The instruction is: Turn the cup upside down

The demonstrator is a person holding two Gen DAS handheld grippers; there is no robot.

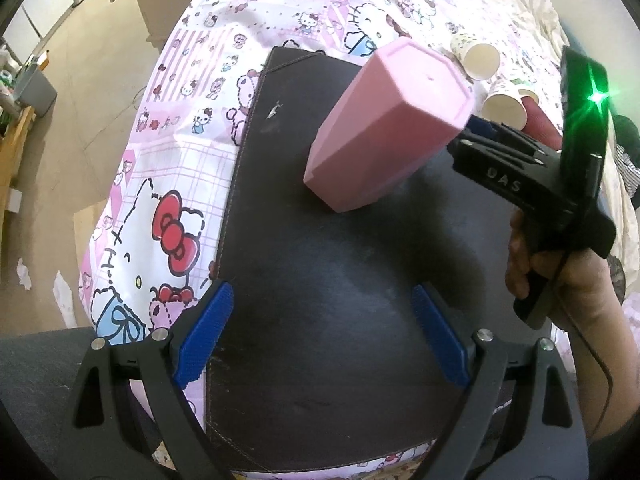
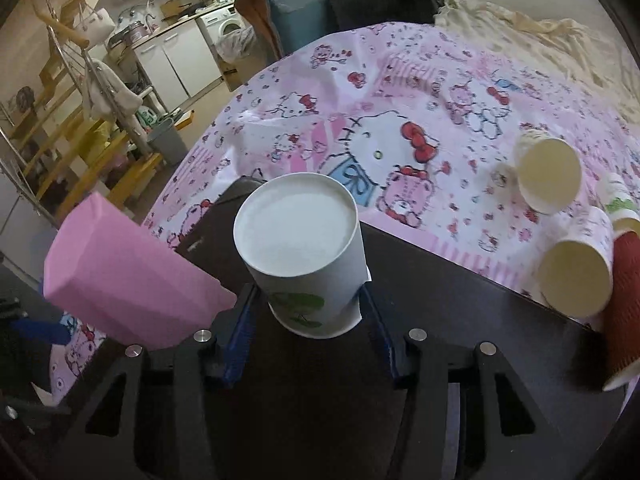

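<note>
1. Blue pads of the right gripper [image 2: 306, 296] are clamped on the lower wall of the white paper cup [image 2: 300, 248], one pad on each side. The grip sits low, probably so the wrist can roll the cup without the fingers covering either end.
2. White paper cup, the task's thing: it stands between the fingers over the black mat [image 2: 460, 300]. A flat white disc with a shallow rim faces the camera. This reads as the recessed base, so the cup appears inverted or nearly so, though the disc could also be the inside floor.
3. Left gripper [image 1: 320, 332]: the jaws stand wide apart with only mat between them. It hovers low at the near edge and takes no part in the hold.
4. Pink faceted tumbler [image 1: 384, 128]: its closed end points up and its other end meets the mat, just beside the right gripper. In the left wrist view it hides the paper cup entirely.
5. Black mat: a firm, flat pad laid over the soft cartoon-print cloth [image 1: 172, 160], likely so that upturned cups sit steady.
6. Spare paper cups [image 2: 548, 176] and a red ribbed cup [image 2: 624, 308] lie on their sides at the mat's far right, well apart from the grasp.
</note>
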